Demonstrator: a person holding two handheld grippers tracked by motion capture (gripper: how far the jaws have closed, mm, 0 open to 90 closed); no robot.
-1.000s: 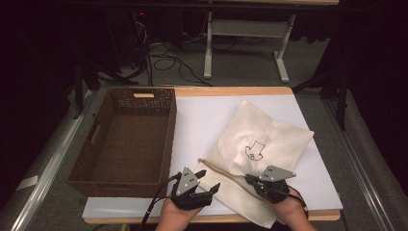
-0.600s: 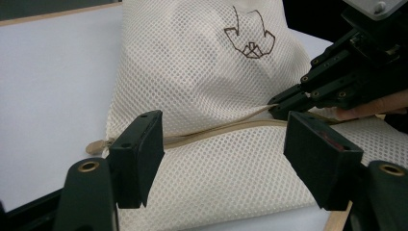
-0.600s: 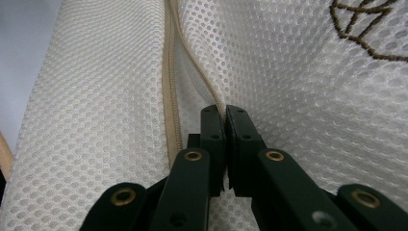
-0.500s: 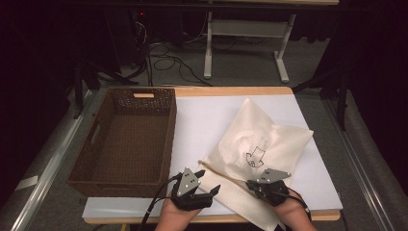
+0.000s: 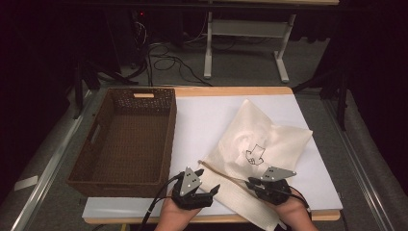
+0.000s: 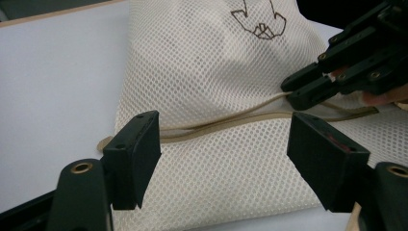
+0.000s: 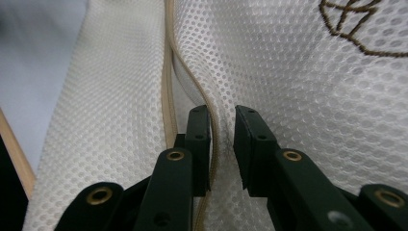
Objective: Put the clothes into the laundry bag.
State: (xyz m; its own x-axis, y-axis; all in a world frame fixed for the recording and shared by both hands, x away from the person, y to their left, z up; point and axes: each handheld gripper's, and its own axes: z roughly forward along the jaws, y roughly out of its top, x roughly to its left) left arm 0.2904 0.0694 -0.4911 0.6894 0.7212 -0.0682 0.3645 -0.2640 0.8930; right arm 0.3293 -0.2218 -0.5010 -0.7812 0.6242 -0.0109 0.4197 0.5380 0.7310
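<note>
right gripper (image 7: pixel 222 139): jaws just been parting, narrow gap, cord (image 7: pixel 169 82) and mesh fold between, pads off it | left gripper (image 6: pixel 226 163): jaws wide, been widening, holding nothing | mesh bag (image 5: pixel 260 144) near-right, basket (image 5: pixel 127 139) left | we risk the cord slipping free

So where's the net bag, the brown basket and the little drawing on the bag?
net bag (image 5: pixel 269 139), high view, on its wrinkled middle.
brown basket (image 5: pixel 166 139), high view, on its right wall.
drawing (image 5: pixel 254 155), high view, on the dark outline printed on the bag.
</note>
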